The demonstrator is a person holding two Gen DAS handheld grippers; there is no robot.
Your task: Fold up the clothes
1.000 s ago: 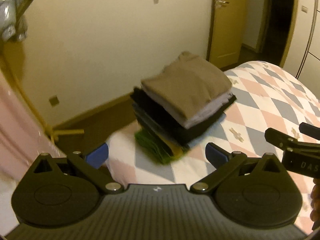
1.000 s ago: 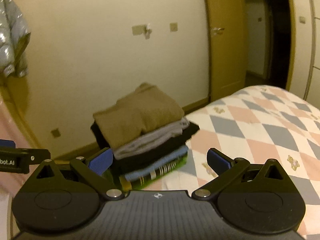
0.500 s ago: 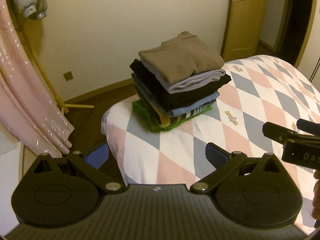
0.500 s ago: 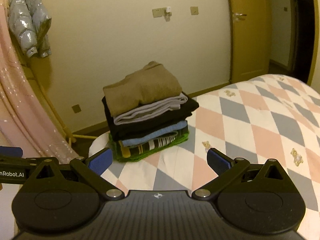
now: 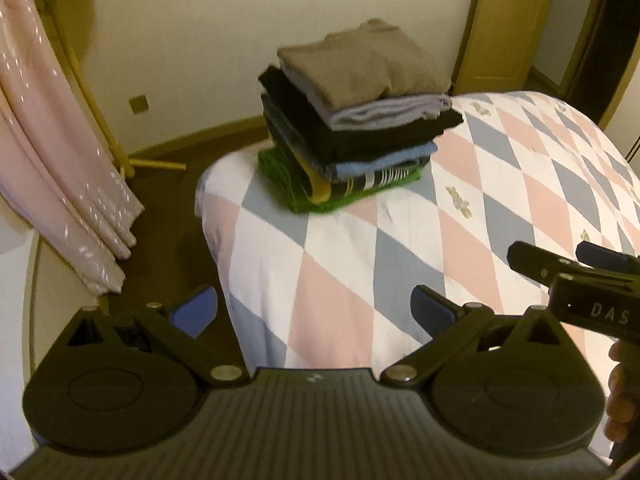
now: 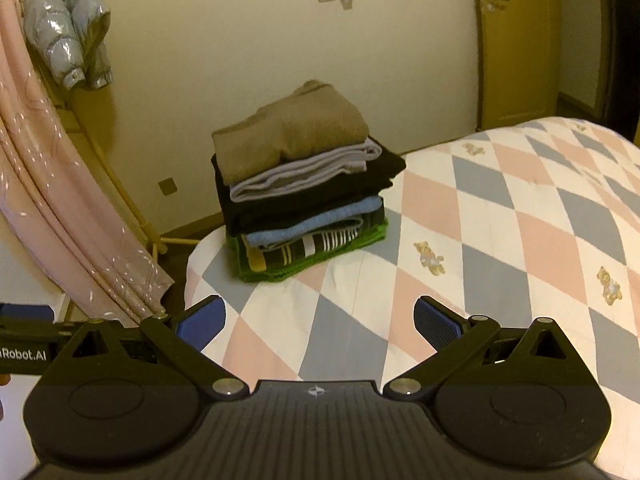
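Both tools, left (image 5: 314, 310) and right (image 6: 320, 322), spread empty; the folded stack (image 6: 300, 184) sits upright on the bed corner (image 6: 500, 232).

The diamond-patterned bedspread (image 6: 500, 216) lay bare between the grippers and the stack of folded clothes (image 6: 304, 184), leaving open room across the bed's near and right side. The stack stood tall at the bed's far left corner, the only obstacle on the surface. Left of the bed, pink curtains (image 6: 60, 200) hung close beside a narrow strip of dark floor (image 5: 168, 208). The right gripper (image 5: 576, 268) reached in from the right, just beside the left gripper (image 5: 316, 306), with both jaws spread and nothing between them.
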